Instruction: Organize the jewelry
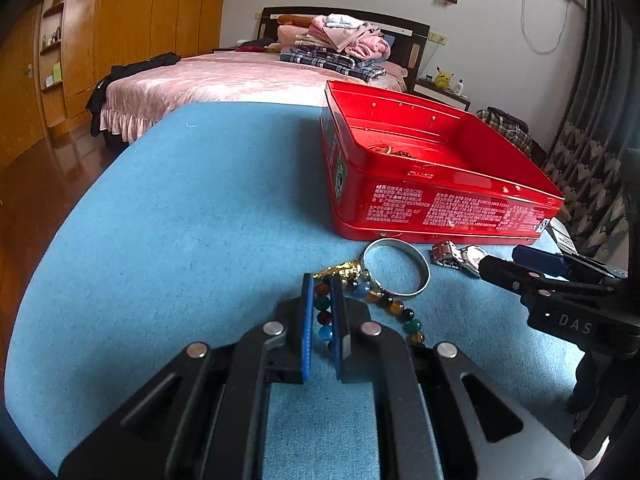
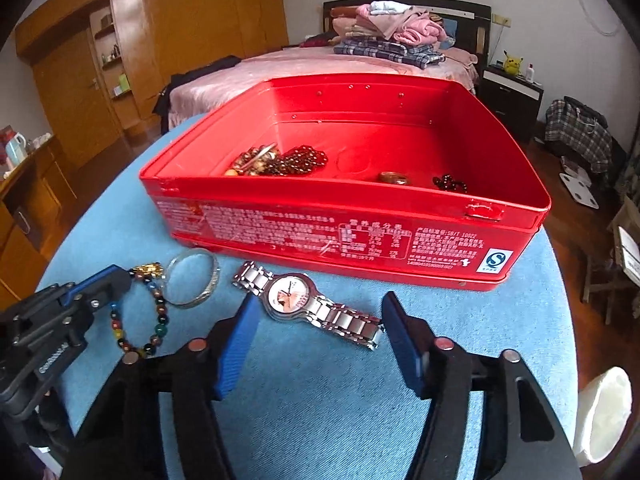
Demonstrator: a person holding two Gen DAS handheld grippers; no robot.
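Note:
A multicoloured bead bracelet point(image 1: 394, 306) with a gold charm point(image 1: 340, 270) lies on the blue table point(image 1: 180, 240). My left gripper point(image 1: 322, 284) is shut on one side of the bracelet, down at the table; it also shows in the right wrist view point(image 2: 120, 278) with the bracelet point(image 2: 158, 316). A silver bangle point(image 1: 400, 266) point(image 2: 196, 280) lies beside the bracelet. A silver watch point(image 2: 308, 302) point(image 1: 460, 258) lies in front of the open red tin point(image 2: 360, 232) point(image 1: 440, 200). My right gripper point(image 2: 318, 306) is open, its pads on either side of the watch.
The red tin holds bead strands point(image 2: 280, 162), a ring point(image 2: 394, 178) and dark red beads point(image 2: 450, 184). Beyond the table are a pink bed point(image 1: 224, 80) with folded clothes and a wooden wardrobe point(image 1: 120, 20). A white bin point(image 2: 604, 412) stands by the table's right edge.

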